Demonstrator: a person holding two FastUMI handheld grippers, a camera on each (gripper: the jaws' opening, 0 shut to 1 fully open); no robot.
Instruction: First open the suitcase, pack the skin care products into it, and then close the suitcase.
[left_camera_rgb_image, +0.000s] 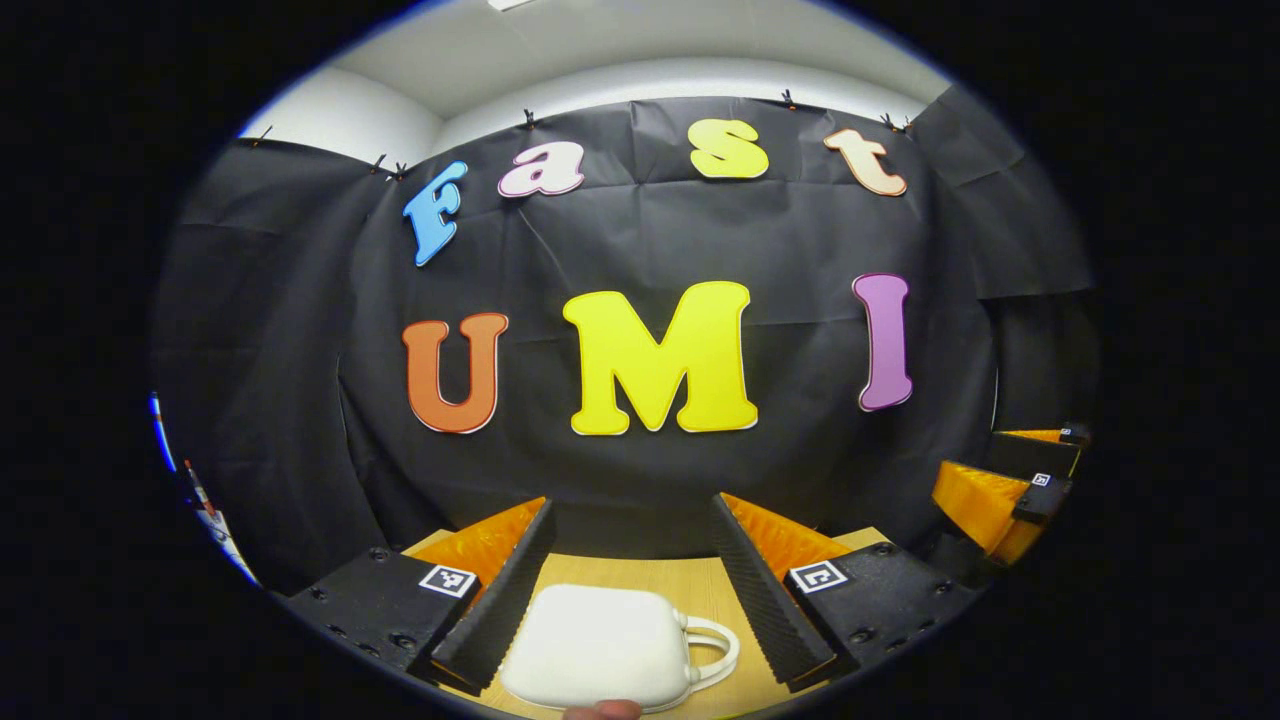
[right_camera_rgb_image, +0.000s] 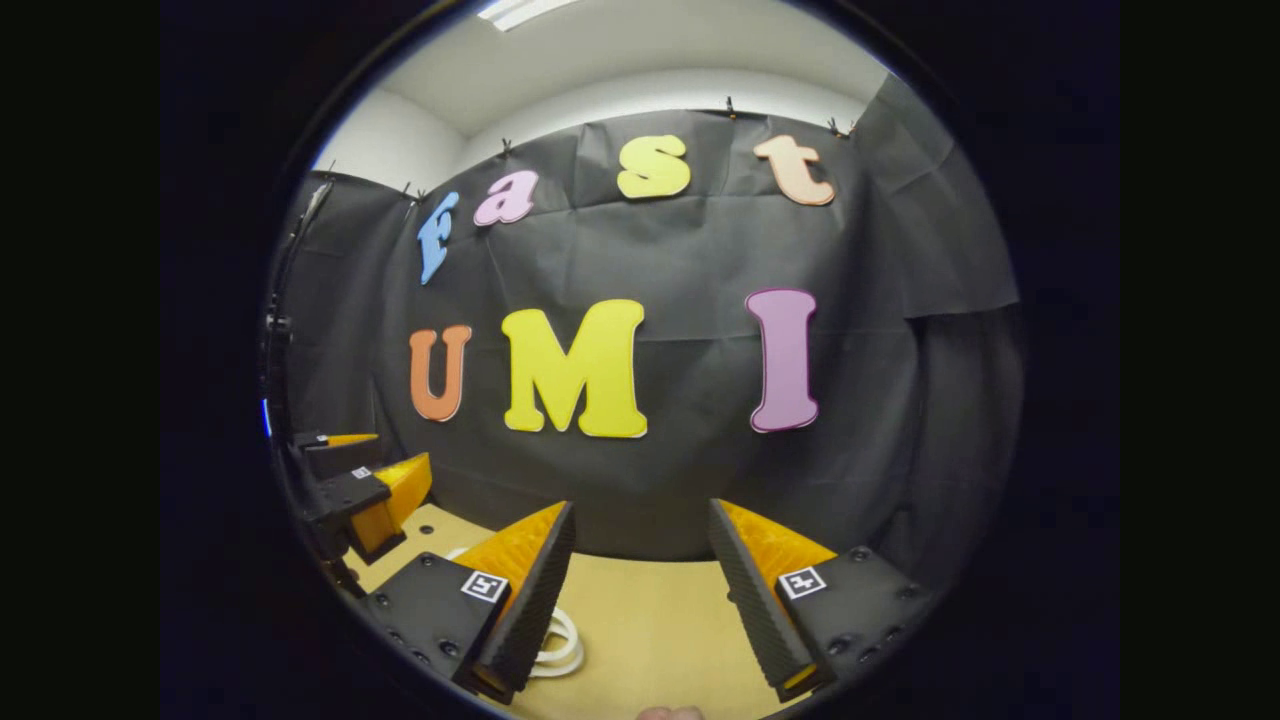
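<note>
A small white suitcase (left_camera_rgb_image: 600, 645) lies shut on the wooden table (left_camera_rgb_image: 660, 572), its loop handle (left_camera_rgb_image: 715, 650) pointing right. In the left gripper view it sits low between the fingers of my left gripper (left_camera_rgb_image: 632, 510), which stands open above it without touching it. The right gripper view shows my right gripper (right_camera_rgb_image: 641, 510) open over bare table (right_camera_rgb_image: 650, 620), with the suitcase's white handle (right_camera_rgb_image: 560, 640) peeking out beside its left finger. Each gripper appears in the other's view: the right gripper (left_camera_rgb_image: 1005, 465) at the far right, the left gripper (right_camera_rgb_image: 365, 465) at the far left.
The black cloth wall (left_camera_rgb_image: 640, 240) closes the back of the table just beyond both grippers. A fingertip (left_camera_rgb_image: 600, 710) shows at the bottom edge of the left gripper view, and another fingertip (right_camera_rgb_image: 670, 713) at the bottom of the right gripper view.
</note>
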